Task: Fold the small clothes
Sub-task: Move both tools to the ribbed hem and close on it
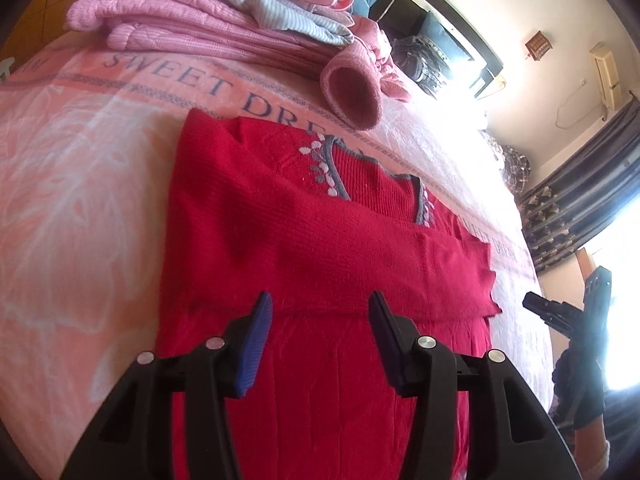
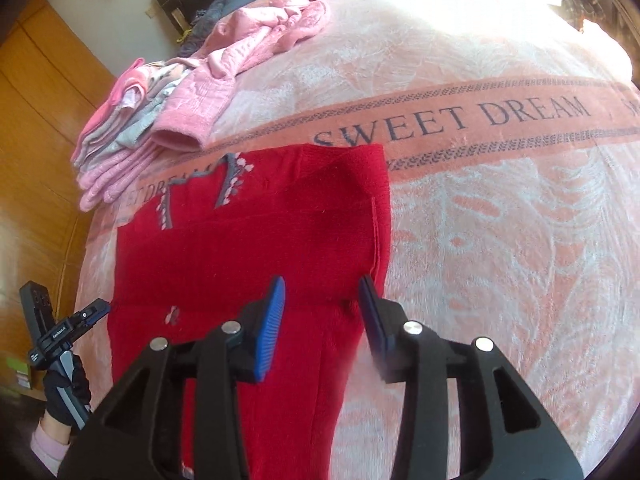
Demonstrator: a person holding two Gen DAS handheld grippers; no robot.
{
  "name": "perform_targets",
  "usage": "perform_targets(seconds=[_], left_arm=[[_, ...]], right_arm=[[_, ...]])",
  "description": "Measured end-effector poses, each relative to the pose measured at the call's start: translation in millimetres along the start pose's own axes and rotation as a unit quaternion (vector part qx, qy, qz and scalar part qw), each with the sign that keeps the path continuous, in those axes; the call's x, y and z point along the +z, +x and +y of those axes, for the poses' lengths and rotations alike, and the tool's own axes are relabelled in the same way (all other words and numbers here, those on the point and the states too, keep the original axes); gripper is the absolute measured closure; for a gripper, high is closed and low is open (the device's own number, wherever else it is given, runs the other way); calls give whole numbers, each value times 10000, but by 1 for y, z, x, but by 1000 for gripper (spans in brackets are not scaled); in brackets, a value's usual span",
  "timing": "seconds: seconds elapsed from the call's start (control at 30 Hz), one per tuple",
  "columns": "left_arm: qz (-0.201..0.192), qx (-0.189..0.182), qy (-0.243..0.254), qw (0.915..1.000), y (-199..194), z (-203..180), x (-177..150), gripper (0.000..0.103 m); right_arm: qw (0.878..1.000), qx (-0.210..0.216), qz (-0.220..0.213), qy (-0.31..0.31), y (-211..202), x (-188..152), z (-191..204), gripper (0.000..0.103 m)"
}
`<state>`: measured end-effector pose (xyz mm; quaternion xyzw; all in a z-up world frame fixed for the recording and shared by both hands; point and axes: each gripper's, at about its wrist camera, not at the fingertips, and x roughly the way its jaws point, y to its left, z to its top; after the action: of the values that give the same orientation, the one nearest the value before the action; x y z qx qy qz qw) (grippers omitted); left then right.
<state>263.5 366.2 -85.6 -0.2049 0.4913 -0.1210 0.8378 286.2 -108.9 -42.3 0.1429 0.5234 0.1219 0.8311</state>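
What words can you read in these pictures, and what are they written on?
"SWEET DREAM": dark letters on the orange band of the pink blanket; it repeats along the band, partly hidden by the red sweater.
White label on the other hand-held gripper at the right wrist view's edge: too small to read.

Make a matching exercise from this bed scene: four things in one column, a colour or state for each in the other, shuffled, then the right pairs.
Things:
1. sweater
2. folded pile
3. left gripper
4. blanket lettering

Colour or state:
A. open, holding nothing, over the cloth
B. red, sleeves folded across the front
C. dark letters reading SWEET DREAM
D. mostly pink, stacked near the bed's edge

Pairs: 1-B, 2-D, 3-A, 4-C
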Motion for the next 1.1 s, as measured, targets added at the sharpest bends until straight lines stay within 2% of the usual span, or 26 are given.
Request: perform_targets(seconds=[0.13,0.27,0.33,0.43,0.53,0.6,0.67,0.83,0.97,1.1], left_arm=[[488,199,61,9986,-36,14,-46,52],[958,212,-266,9948,-63,33,-97,52],[1174,202,-448,9919,-73,39,-119,52],[1441,303,-411,9882,-82,40,-147,52],[1719,195,-537,9835,-85,40,-171,52],[1783,185,-603,9820,-87,42,-185,52],[1837,330,-472,9813,-87,40,-196,52],[1923,486,-535,9787,-89,43,-214,52],[1722,643,-459,9819,-106,39,-217,52],[1813,628,-598,9796,-99,53,-223,52]], right_arm=[[9990,237,369,-26,-22,-44,2,64],[9968,398,692,88,-40,-86,4,64],[9958,404,813,84,-50,-106,8,61],[9940,477,984,103,-62,-136,15,56],[9912,515,1216,-78,-68,-169,27,55],[9891,451,1358,-343,-70,-189,37,54],[9866,395,1486,-538,-70,-209,43,51],[9780,262,1936,-727,-55,-250,45,50],[9773,246,2003,-643,-52,-264,36,50],[9766,174,2047,-634,-49,-267,30,50]])
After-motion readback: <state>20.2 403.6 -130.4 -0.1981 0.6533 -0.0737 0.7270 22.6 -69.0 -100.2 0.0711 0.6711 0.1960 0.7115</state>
